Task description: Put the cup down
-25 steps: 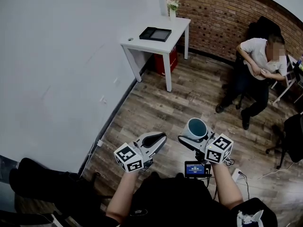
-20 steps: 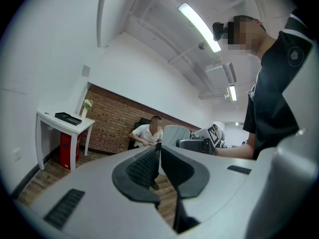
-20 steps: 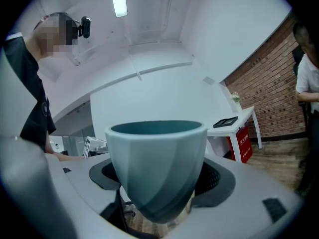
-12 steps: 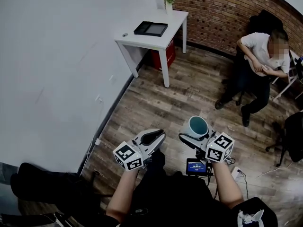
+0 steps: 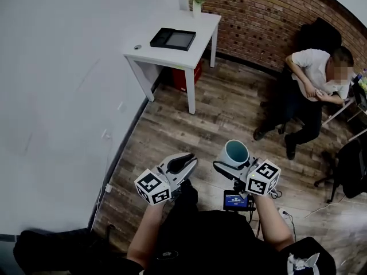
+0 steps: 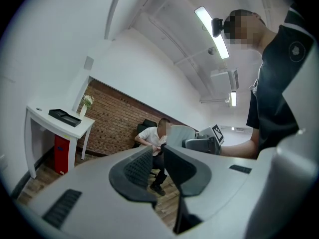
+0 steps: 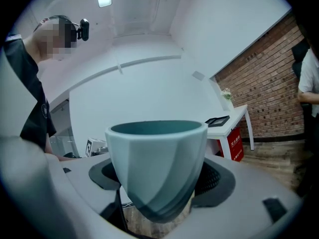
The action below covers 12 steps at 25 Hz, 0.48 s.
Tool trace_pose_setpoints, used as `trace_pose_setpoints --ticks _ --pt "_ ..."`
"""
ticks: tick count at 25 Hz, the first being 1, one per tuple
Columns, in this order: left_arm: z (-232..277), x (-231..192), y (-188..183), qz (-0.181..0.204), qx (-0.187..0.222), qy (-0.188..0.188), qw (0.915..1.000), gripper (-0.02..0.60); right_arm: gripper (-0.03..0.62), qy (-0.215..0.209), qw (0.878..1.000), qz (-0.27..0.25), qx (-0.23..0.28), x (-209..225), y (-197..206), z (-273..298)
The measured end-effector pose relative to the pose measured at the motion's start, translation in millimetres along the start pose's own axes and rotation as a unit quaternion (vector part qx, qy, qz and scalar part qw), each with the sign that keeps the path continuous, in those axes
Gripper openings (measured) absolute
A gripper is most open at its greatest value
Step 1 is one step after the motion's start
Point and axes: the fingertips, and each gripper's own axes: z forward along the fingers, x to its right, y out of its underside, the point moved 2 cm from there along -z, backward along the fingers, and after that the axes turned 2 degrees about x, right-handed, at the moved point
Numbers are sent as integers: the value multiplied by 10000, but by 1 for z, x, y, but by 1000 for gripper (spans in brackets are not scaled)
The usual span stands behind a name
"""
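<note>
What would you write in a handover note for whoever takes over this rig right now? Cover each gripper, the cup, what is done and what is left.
Right gripper: jaws shut on the teal cup, upright, held in the air over the wooden floor.
Left gripper: jaws together, nothing between them.
Done: cup grasped.
Left: set the cup down; the white table ahead by the wall looks the likely place.
</note>
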Motion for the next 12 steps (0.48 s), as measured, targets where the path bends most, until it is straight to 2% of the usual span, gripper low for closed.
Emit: trace_pose_setpoints --ticks 6,12 --pt "-4 -97 -45 332 -137 94 9993 60 386 192 9997 4 159 30 -43 86" --pt "-15 -159 -59 229 -28 83 9997 55 387 293 9995 46 56 48 -53 144"
